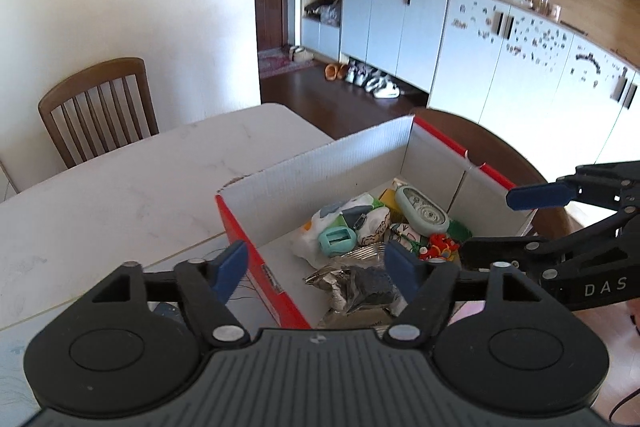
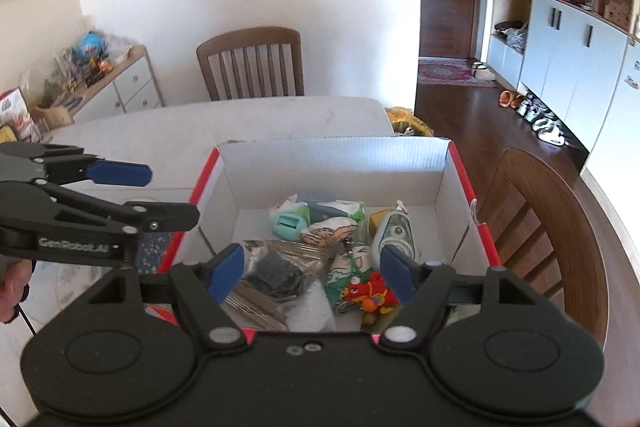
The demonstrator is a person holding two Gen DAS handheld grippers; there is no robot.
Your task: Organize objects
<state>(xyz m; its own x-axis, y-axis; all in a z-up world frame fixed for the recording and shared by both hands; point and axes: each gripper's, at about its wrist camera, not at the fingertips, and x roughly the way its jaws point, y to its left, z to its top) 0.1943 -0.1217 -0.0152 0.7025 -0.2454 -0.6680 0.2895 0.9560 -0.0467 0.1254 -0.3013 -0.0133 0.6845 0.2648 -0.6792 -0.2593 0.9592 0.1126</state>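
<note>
The small things lie piled in the box (image 2: 456,187) on the worktop (image 1: 120,187). Both the left hand-held gripper (image 1: 316,269) and right hand-held gripper (image 2: 312,273) hang wide open and empty; sorting looks nearly finished.

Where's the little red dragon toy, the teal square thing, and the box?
red dragon toy (image 2: 366,294), right wrist view, its body.
teal square thing (image 2: 287,225), right wrist view, its front face.
box (image 2: 332,163), right wrist view, far inner wall.
</note>
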